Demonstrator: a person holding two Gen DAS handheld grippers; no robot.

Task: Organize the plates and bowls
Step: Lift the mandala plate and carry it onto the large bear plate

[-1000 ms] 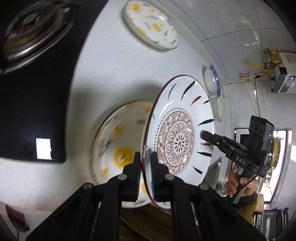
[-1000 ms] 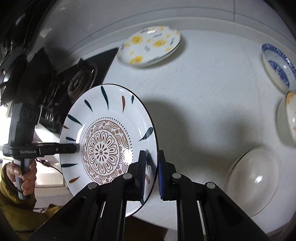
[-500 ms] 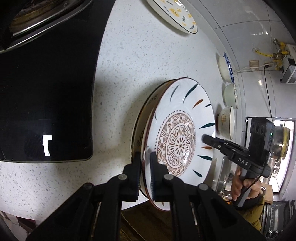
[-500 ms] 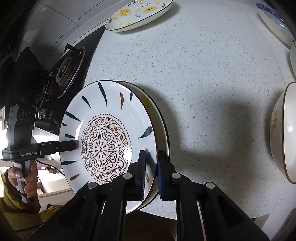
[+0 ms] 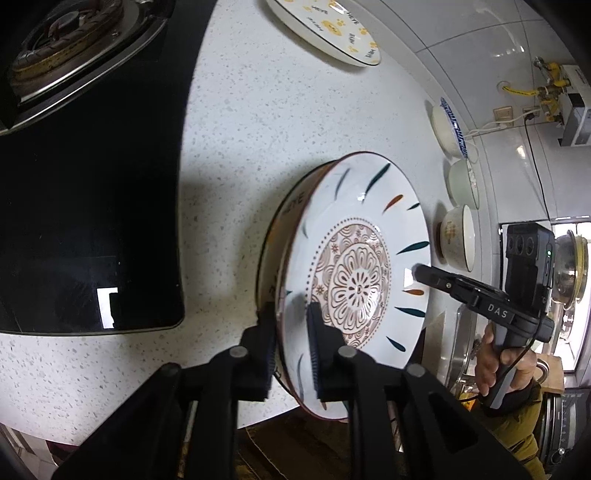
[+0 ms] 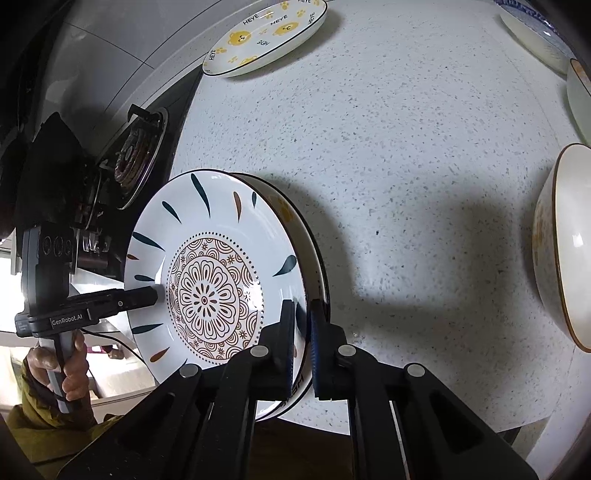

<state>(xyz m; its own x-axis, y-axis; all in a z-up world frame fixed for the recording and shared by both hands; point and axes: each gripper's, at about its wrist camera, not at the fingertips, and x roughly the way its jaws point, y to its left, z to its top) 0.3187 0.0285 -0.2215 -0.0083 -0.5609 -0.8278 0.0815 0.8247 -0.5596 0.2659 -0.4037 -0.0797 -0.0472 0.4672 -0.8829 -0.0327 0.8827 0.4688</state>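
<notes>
A mandala-patterned plate (image 5: 354,266) sits on top of a yellow-printed plate (image 5: 291,206) at the front edge of the speckled white desk (image 5: 258,122), held from opposite sides by two hand-held grippers. The left gripper (image 5: 290,354) straddles the near rim in its own view; its jaws have just been opening, and a gap shows between the rim and the inner pad, so the grip looks released, though the fisheye makes it hard to be sure the outer pad is clear. The right gripper (image 6: 303,343) has its jaws clenched on the rim of the mandala-patterned plate, the pads pressed to either face. In each view the opposite gripper reaches in from the far side, carried by a hand (image 6: 62,369) in an olive sleeve. A second yellow-printed plate (image 6: 266,33) lies well apart near the tiled wall. Three bowls stand in a row along the desk's right side: a blue-rimmed bowl (image 5: 448,127), a pale green bowl (image 5: 463,182) and a brown-rimmed bowl (image 6: 561,247). A black cooktop (image 5: 85,221) with a burner borders the desk on the left.
</notes>
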